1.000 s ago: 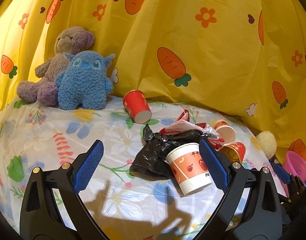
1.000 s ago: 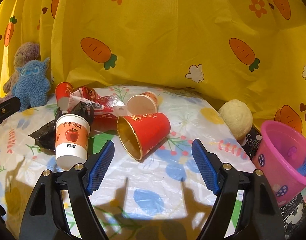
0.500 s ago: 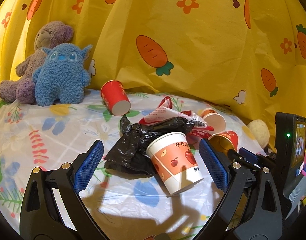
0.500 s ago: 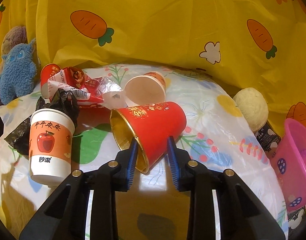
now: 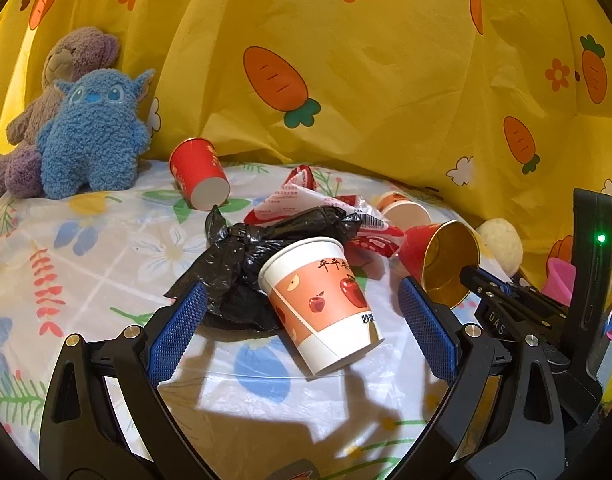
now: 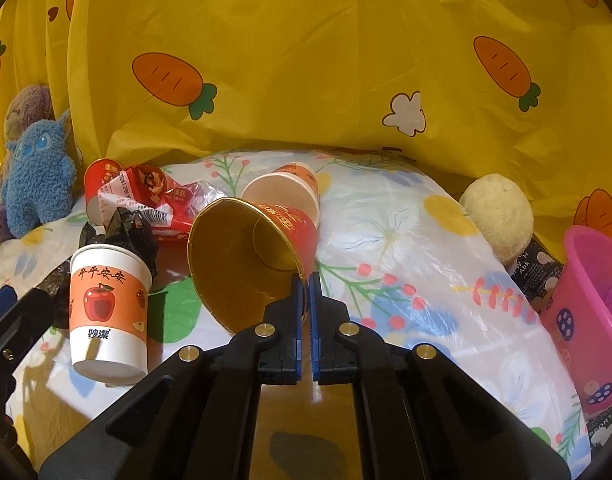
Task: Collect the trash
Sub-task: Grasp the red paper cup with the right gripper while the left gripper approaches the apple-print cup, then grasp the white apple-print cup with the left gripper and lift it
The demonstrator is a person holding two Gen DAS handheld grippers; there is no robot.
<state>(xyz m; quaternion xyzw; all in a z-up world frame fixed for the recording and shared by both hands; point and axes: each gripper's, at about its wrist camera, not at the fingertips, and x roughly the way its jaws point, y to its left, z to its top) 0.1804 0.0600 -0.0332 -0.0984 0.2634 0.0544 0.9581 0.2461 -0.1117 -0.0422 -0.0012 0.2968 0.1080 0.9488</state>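
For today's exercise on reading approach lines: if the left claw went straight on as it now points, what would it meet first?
Most likely the apple-print paper cup, standing between the open left claw; the black plastic bag lies just behind it. Depth is uncertain.

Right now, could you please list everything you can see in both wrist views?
gold-lined red cup: one, red outside, rim pinched by the right gripper
apple cup: one, white and orange, upright between the left fingers
red cup: one, on its side near the plush toys
orange cup: one, on its side behind the gold-lined cup
black bag: one, crumpled behind the apple cup
snack wrapper: one, red and white, behind the bag
plush toys: two, blue and purple, far left
cream ball: one, right
pink bucket: one, far right
floral cloth: one, underneath
left hand-held gripper: open
right hand-held gripper: shut on cup rim
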